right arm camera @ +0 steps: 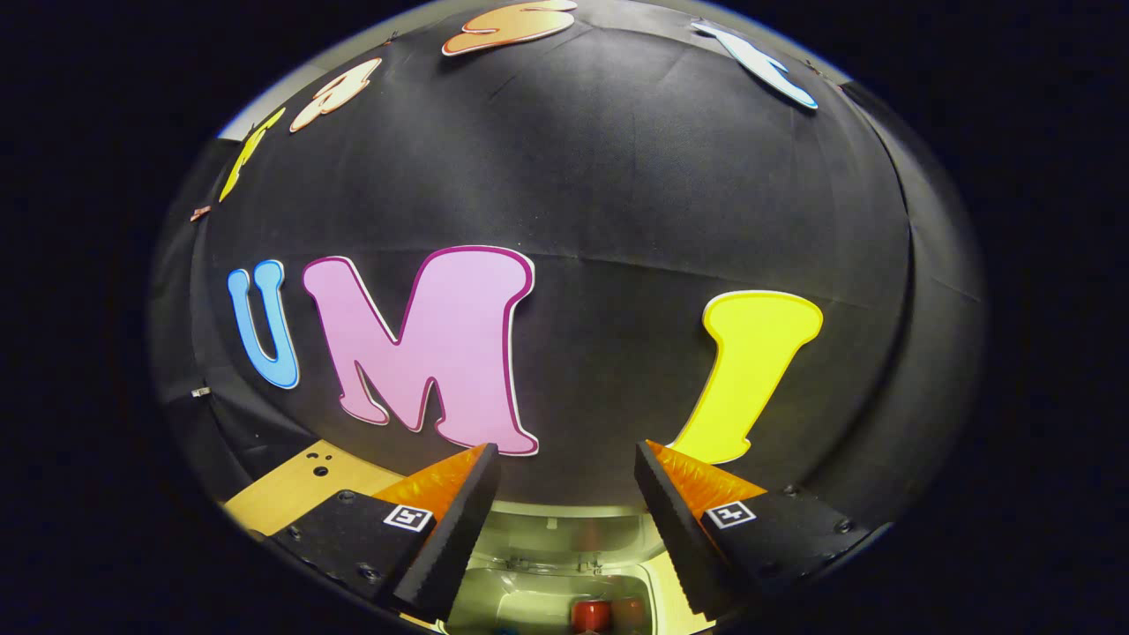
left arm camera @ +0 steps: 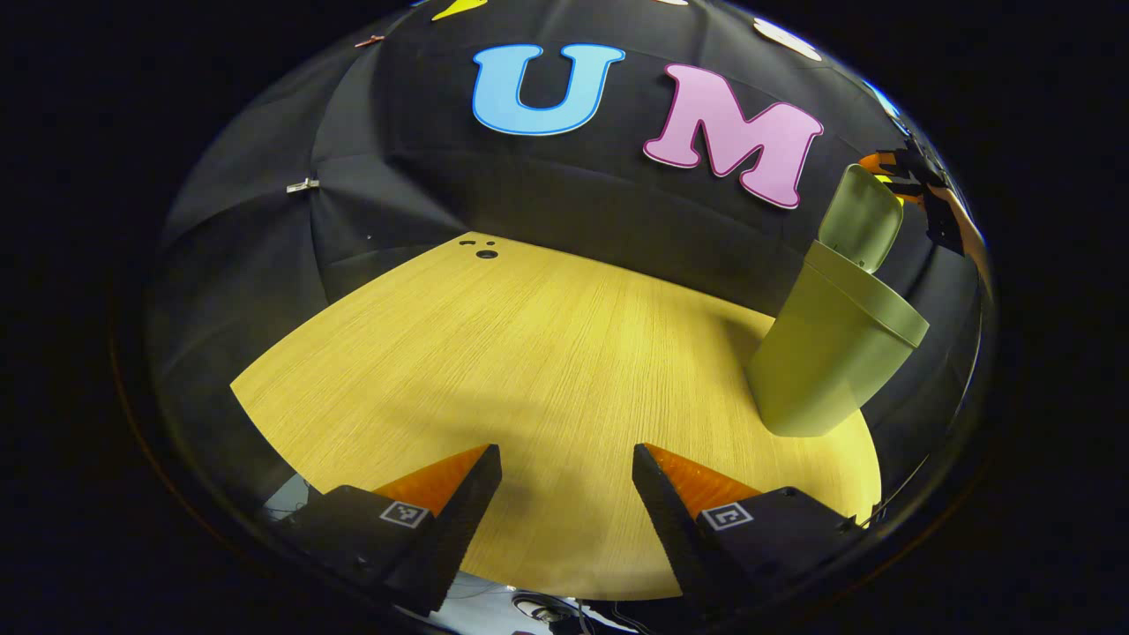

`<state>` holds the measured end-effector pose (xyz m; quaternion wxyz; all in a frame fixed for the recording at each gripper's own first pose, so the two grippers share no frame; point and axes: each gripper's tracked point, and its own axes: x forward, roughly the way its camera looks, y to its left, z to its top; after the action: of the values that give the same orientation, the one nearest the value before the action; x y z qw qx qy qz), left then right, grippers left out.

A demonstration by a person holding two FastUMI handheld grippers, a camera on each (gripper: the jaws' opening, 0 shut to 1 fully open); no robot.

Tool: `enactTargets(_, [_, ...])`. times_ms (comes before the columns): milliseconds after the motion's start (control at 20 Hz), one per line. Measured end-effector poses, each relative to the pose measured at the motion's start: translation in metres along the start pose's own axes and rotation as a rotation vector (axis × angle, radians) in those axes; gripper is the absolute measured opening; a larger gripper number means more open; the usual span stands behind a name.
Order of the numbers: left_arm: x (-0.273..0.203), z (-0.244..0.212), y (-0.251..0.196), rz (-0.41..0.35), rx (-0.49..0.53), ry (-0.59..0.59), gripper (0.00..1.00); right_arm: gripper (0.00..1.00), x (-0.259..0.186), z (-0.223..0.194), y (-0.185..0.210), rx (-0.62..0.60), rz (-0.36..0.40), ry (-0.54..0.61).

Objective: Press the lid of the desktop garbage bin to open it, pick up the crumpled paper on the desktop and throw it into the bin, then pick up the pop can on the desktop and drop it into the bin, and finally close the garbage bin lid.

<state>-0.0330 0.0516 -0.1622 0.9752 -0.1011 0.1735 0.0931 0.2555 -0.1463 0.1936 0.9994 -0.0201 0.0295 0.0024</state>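
right gripper [right arm camera: 564, 494] jaws apart over bin [right arm camera: 547, 608] | can [right arm camera: 589, 615] inside | lid [left arm camera: 860, 216] up at 2 o'clock | left gripper [left arm camera: 564, 494] apart, idle | left: close lid

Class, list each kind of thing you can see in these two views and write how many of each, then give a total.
Grippers: 2 (left gripper, right gripper)
Green bins with the lid up: 1 (bin)
Red cans inside the bin: 1 (can)
Wooden tables: 1 (table)
Total: 5

Both the left gripper [left arm camera: 566, 476] and right gripper [right arm camera: 566, 476] have wedge-shaped, ridged jaws on dark bodies, each bearing a small square black-and-white marker; screws dot the right one.
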Motion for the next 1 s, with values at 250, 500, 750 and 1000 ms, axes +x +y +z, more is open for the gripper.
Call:
enactTargets(250, [0.001,-0.014,0.005,-0.003,-0.005,0.026,0.96,0.96,-0.022,-0.009,0.003,-0.012,-0.002,-0.005])
enactTargets(500, [0.002,-0.019,0.001,-0.020,0.034,0.043,0.96,0.96,-0.056,-0.028,0.004,0.033,0.003,-0.024])
enactTargets(750, [0.009,-0.025,-0.002,-0.022,0.034,0.066,0.96,0.96,-0.088,-0.061,0.004,0.082,0.011,-0.038])
enactTargets(1000, [0.014,-0.030,-0.008,-0.026,0.068,0.080,0.96,0.98,-0.107,-0.102,0.003,0.085,0.009,0.022])
